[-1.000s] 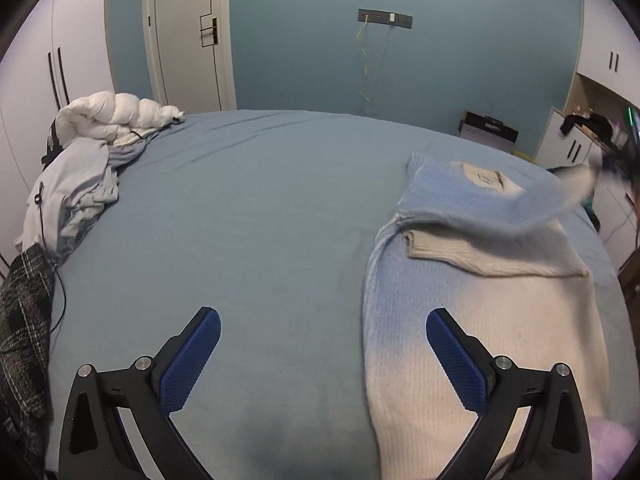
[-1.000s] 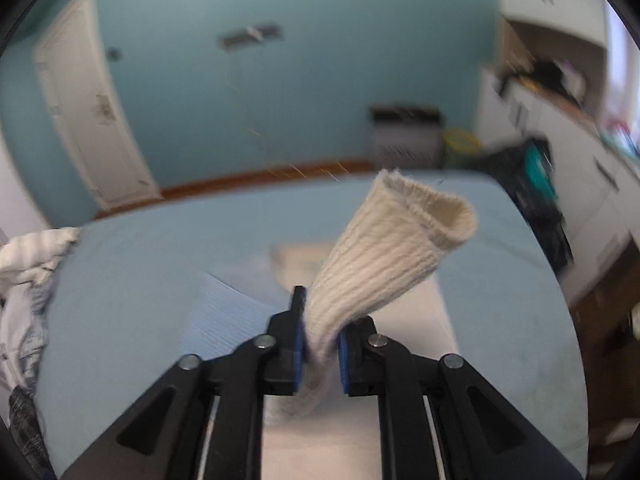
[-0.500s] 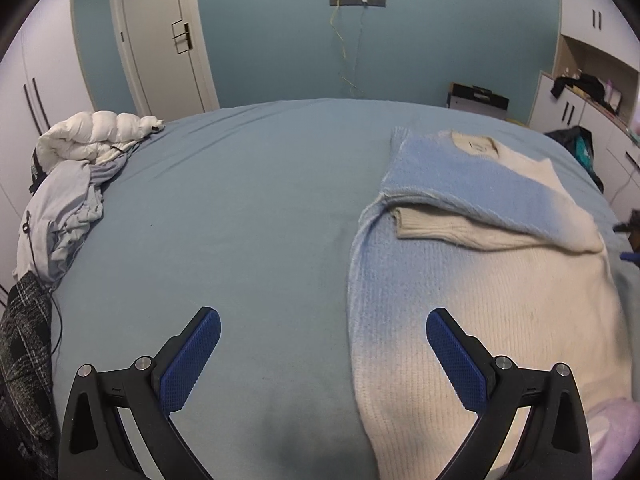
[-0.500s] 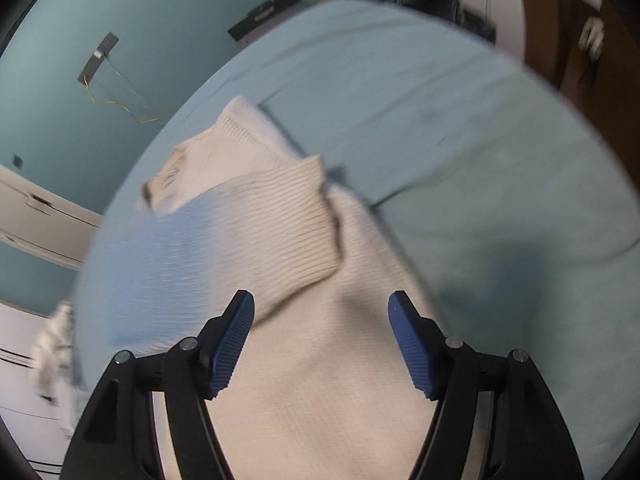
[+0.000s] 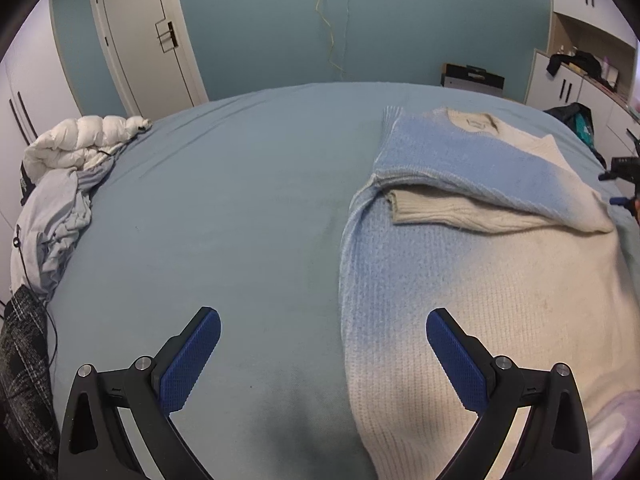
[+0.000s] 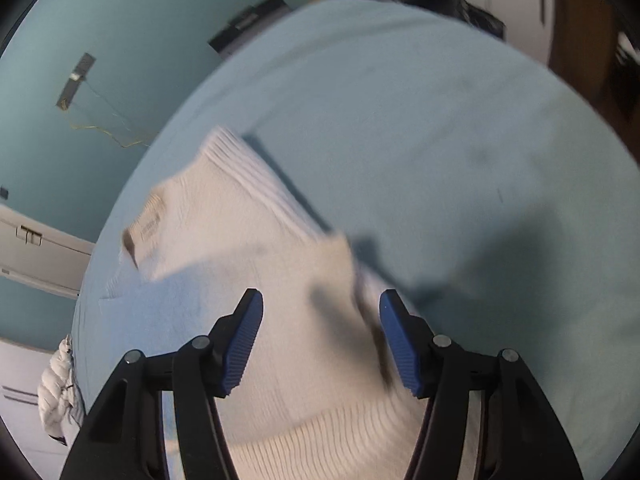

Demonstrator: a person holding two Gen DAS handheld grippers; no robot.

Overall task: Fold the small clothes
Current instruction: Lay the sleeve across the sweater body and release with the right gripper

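A knitted sweater (image 5: 480, 272), blue fading to cream, lies flat on the right half of the bed (image 5: 240, 208). Its sleeve (image 5: 500, 184) is folded across the chest, over a cream cuff (image 5: 436, 210). My left gripper (image 5: 322, 314) hangs open above the sweater's left edge, holding nothing. My right gripper (image 6: 321, 296) hovers low over the sweater (image 6: 280, 272) near its right side. Its jaws are closing, with only flat knit beneath and nothing pinched between the pads. A bit of the right gripper (image 5: 624, 172) shows at the left wrist view's right edge.
At the bed's left edge sits a heap: a white puffer jacket (image 5: 80, 140), a pale grey garment (image 5: 56, 216) and dark plaid cloth (image 5: 20, 360). A lilac item (image 5: 616, 420) lies at the near right. Behind are a door (image 5: 148, 40) and white cabinets (image 5: 580, 84).
My right gripper let go of the cream sleeve cuff, opened, rolled and dropped toward the sweater. The sleeve now lies across the chest. My left gripper sank a little, still open.
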